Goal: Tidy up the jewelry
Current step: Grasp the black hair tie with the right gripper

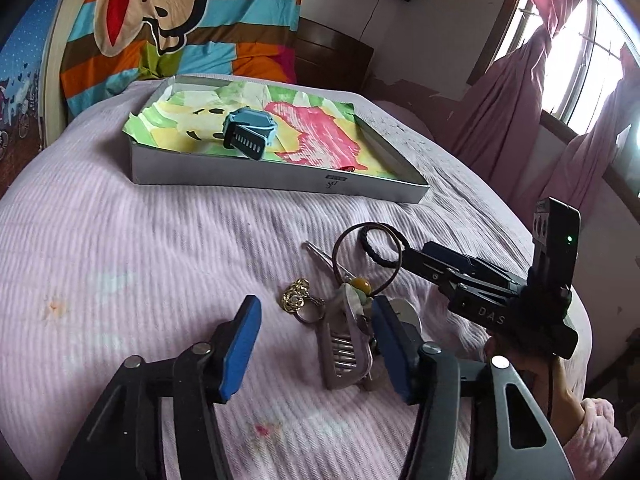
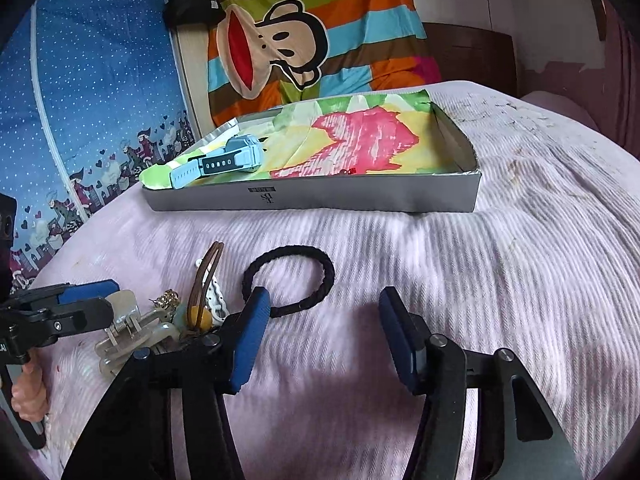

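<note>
On the bed (image 1: 120, 240), covered with a pale pink ribbed spread, a shallow grey box (image 1: 280, 178) sits toward the far side, lined with a crumpled cloth (image 1: 304, 136) of green, yellow and pink. Inside it, at the left end, lies a light blue watch (image 1: 250, 134), its strap seen end-on in the left wrist view and stretched out toward the box's near left corner in the right wrist view (image 2: 224, 162). Nearer, a small heap of jewelry rests on the spread: a gold-coloured trinket (image 1: 296, 300) on a metal ring, a pale translucent hair clip (image 1: 346, 344) with a spring, a brown hair tie (image 1: 368, 256) with an amber bead (image 1: 360, 283), and a white chain piece (image 2: 214, 296) beside them. Just right of the heap lies a black braided hair tie (image 2: 304, 280). The left gripper (image 1: 316, 348) hangs low over the heap with its blue-padded fingers spread wide, the right one against the hair clip. The right gripper (image 2: 324, 344) also has its fingers wide apart and grips nothing; its left finger overlaps the near part of the black hair tie's loop. In the left wrist view its tip (image 1: 404, 254) appears at the black loop. A striped cartoon monkey quilt (image 2: 304, 40) is piled beyond the box.
</note>
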The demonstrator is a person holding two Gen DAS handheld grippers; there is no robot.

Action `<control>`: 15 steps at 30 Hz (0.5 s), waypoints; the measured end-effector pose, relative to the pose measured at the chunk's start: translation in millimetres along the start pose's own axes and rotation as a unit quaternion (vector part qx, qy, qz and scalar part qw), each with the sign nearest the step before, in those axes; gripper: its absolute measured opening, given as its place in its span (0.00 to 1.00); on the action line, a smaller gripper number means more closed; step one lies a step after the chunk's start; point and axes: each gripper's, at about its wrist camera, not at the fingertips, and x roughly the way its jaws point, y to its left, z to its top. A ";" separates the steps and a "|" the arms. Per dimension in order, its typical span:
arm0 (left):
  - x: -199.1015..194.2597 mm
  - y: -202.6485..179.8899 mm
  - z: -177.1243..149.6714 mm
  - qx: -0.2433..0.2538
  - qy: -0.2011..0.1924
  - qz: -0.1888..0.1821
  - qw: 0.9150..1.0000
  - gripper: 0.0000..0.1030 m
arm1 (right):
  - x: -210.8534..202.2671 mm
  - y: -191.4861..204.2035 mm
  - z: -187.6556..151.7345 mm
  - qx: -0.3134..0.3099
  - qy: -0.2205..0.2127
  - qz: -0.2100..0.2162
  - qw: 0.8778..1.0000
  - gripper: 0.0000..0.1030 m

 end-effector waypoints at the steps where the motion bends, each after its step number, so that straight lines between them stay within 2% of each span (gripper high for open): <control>1: 0.4 -0.6 0.3 0.000 0.002 -0.006 1.000 0.41 | 1.4 -1.0 0.1 0.005 0.002 0.003 1.000 0.45; 4: 1.5 -1.6 2.1 -0.002 0.008 -0.021 1.000 0.29 | 6.6 -2.9 0.4 0.017 0.004 0.012 1.000 0.43; 10: 3.8 -7.0 3.1 0.006 0.023 -0.045 0.999 0.13 | 13.7 -1.1 0.3 0.019 0.009 0.018 1.000 0.42; 15: 5.7 -9.6 3.5 0.006 0.035 -0.055 0.998 0.10 | 18.1 1.0 1.8 0.016 0.015 0.024 0.999 0.39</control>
